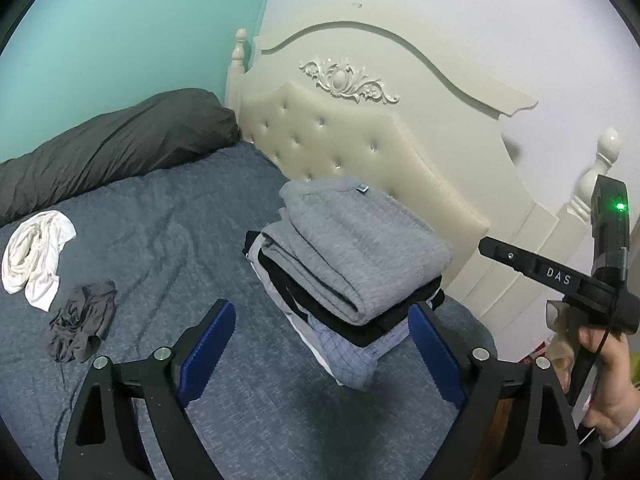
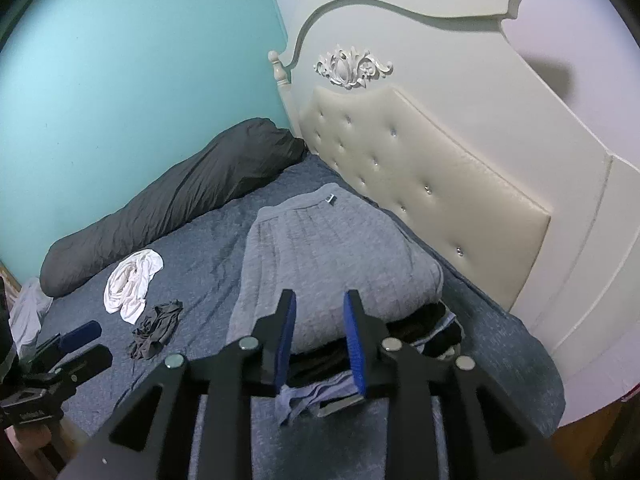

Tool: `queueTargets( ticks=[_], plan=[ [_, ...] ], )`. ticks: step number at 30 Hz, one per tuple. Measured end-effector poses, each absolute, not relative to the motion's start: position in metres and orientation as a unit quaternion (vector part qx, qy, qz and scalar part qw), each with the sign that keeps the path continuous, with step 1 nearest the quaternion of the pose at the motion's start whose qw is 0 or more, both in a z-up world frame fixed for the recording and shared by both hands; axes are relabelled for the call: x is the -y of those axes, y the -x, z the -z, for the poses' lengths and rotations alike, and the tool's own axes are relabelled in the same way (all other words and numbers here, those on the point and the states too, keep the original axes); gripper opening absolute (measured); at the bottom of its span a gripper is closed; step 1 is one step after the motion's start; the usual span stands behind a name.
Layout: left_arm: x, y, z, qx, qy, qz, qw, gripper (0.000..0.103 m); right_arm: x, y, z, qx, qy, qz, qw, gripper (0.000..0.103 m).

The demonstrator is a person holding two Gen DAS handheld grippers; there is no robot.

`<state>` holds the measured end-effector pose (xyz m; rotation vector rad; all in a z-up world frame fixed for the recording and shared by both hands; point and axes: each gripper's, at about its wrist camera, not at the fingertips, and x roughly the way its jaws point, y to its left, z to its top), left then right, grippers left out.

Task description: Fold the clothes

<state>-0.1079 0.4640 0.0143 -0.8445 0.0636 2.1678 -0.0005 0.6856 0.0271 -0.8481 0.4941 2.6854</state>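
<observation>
A stack of folded clothes sits on the bed beside the headboard. A grey knit sweater lies on top, a black garment under it and a blue checked shirt at the bottom. My left gripper is open wide, its blue pads on either side of the stack's near corner, touching nothing. Over the sweater's near edge my right gripper hangs open with a narrow empty gap. A hand holds its handle. A crumpled white garment and a crumpled dark grey one lie to the left.
The blue-grey bedsheet spreads between the stack and the loose garments. A long dark grey pillow runs along the teal wall. The cream tufted headboard stands close behind the stack. A pale cloth hangs at the bed's left edge.
</observation>
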Motion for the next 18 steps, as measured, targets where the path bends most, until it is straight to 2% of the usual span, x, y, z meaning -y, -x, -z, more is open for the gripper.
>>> queueTargets(
  ticks=[7, 9, 14, 18],
  plan=[
    [-0.451, 0.091, -0.027, -0.032, 0.32, -0.86, 0.396, 0.095, -0.66, -0.02, -0.034, -0.154, 0.289, -0.933, 0.151, 0.036],
    [-0.448, 0.087, -0.029, -0.032, 0.318, -0.861, 0.396, 0.097, -0.653, -0.026, -0.036, -0.149, 0.288, -0.933, 0.154, 0.053],
    [-0.439, 0.075, -0.032, -0.034, 0.315, -0.86, 0.4, 0.099, -0.642, -0.042, -0.039, -0.151, 0.283, -0.934, 0.16, 0.055],
    [-0.432, 0.065, -0.033, -0.035, 0.314, -0.859, 0.403, 0.102, -0.634, -0.055, -0.042, -0.153, 0.278, -0.934, 0.165, 0.064]
  ],
)
